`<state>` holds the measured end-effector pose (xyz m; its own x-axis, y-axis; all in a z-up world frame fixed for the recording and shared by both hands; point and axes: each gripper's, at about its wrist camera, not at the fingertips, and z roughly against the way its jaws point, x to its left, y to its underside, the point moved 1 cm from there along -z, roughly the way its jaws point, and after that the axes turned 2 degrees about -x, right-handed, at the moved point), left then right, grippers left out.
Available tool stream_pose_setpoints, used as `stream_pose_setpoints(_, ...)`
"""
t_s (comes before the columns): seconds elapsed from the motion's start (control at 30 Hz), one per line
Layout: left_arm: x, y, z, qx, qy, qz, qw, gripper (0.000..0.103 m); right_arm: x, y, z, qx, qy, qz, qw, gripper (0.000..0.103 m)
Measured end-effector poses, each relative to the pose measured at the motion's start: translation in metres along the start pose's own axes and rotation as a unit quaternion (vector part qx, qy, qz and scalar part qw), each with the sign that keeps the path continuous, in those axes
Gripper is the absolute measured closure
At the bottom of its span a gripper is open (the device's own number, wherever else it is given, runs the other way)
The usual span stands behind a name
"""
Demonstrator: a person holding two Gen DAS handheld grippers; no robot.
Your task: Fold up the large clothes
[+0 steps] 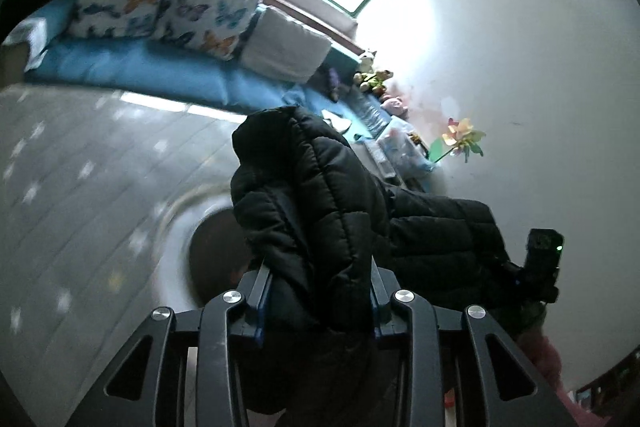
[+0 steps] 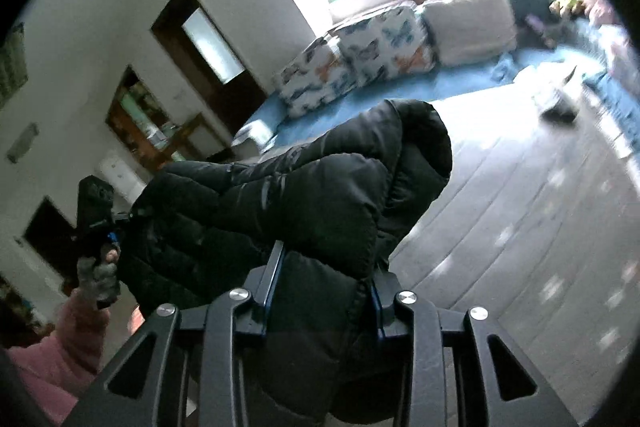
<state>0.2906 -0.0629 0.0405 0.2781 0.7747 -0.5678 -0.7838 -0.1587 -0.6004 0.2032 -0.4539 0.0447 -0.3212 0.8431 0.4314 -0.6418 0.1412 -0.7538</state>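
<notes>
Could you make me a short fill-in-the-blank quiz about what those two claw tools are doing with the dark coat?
1. Both tools are clamped on a puffy quilted jacket whose colour is ____.
2. The left gripper and the right gripper hold the jacket up in the ____, clear of the grey floor mat.
3. The two patterned cushions on the blue window bench are printed with ____.

Missing words: black; air; butterflies
</notes>
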Motion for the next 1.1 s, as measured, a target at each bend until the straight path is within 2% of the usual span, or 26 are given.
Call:
stream_pose_setpoints(0.03, -0.008, -0.016, -0.019, 0.004, 0.012, -0.003, 0.9999, 0.066, -0.008, -0.011, 0.001, -0.007, 0.011, 0.0, 1.0, 0.065)
stream_pose_setpoints(0.1, -0.029, -0.051, -0.059, 0.003, 0.009, -0.016, 0.9998, 0.066, -0.023, -0.03, 0.001, -0.012, 0.032, 0.01, 0.999, 0.065)
stream_pose_setpoints(0.23, -0.041, -0.085, -0.138, 0.023, 0.018, -0.017, 0.9994, 0.066, -0.064, -0.047, -0.006, -0.016, 0.073, -0.006, 0.997, 0.064)
stream_pose_setpoints(0.33, -0.036, -0.091, -0.197, 0.047, 0.006, -0.002, 0.9989, 0.066, -0.098, -0.04, -0.031, 0.003, 0.098, -0.038, 0.994, 0.061)
stream_pose_setpoints(0.43, -0.015, -0.081, -0.242, 0.071, -0.033, 0.007, 0.9969, 0.065, -0.134, -0.023, -0.056, 0.032, 0.132, -0.069, 0.988, 0.058)
stream_pose_setpoints(0.47, -0.009, -0.08, -0.254, 0.075, -0.049, 0.008, 0.9959, 0.063, -0.144, -0.018, -0.064, 0.038, 0.142, -0.079, 0.986, 0.054)
stream_pose_setpoints(0.57, 0.01, -0.074, -0.272, 0.093, -0.073, 0.022, 0.9928, 0.053, -0.17, -0.012, -0.075, 0.05, 0.165, -0.103, 0.98, 0.042)
stream_pose_setpoints(0.63, 0.018, -0.069, -0.281, 0.106, -0.105, 0.009, 0.9887, 0.039, -0.179, -0.009, -0.078, 0.059, 0.173, -0.109, 0.977, 0.036)
stream_pose_setpoints(0.7, 0.022, -0.066, -0.288, 0.113, -0.131, -0.006, 0.9849, 0.03, -0.177, -0.011, -0.078, 0.071, 0.188, -0.099, 0.975, 0.034)
stream_pose_setpoints(0.77, 0.015, -0.062, -0.289, 0.111, -0.141, -0.019, 0.9835, 0.03, -0.166, -0.016, -0.068, 0.069, 0.212, -0.072, 0.972, 0.034)
stream_pose_setpoints(0.9, 0.002, -0.047, -0.282, 0.111, -0.181, -0.067, 0.9749, 0.03, -0.132, -0.021, -0.048, 0.045, 0.293, 0.0, 0.955, 0.034)
stream_pose_setpoints(1.0, -0.012, -0.032, -0.273, 0.109, -0.192, -0.088, 0.9713, 0.03, -0.107, -0.013, -0.044, 0.041, 0.3, 0.04, 0.952, 0.034)
stream_pose_setpoints(1.07, -0.022, -0.018, -0.264, 0.108, -0.204, -0.1, 0.9677, 0.03, -0.095, -0.001, -0.051, 0.066, 0.272, 0.047, 0.959, 0.034)
stream_pose_setpoints(1.1, -0.026, -0.008, -0.26, 0.115, -0.21, -0.109, 0.9647, 0.03, -0.091, 0.009, -0.059, 0.085, 0.272, 0.053, 0.957, 0.034)
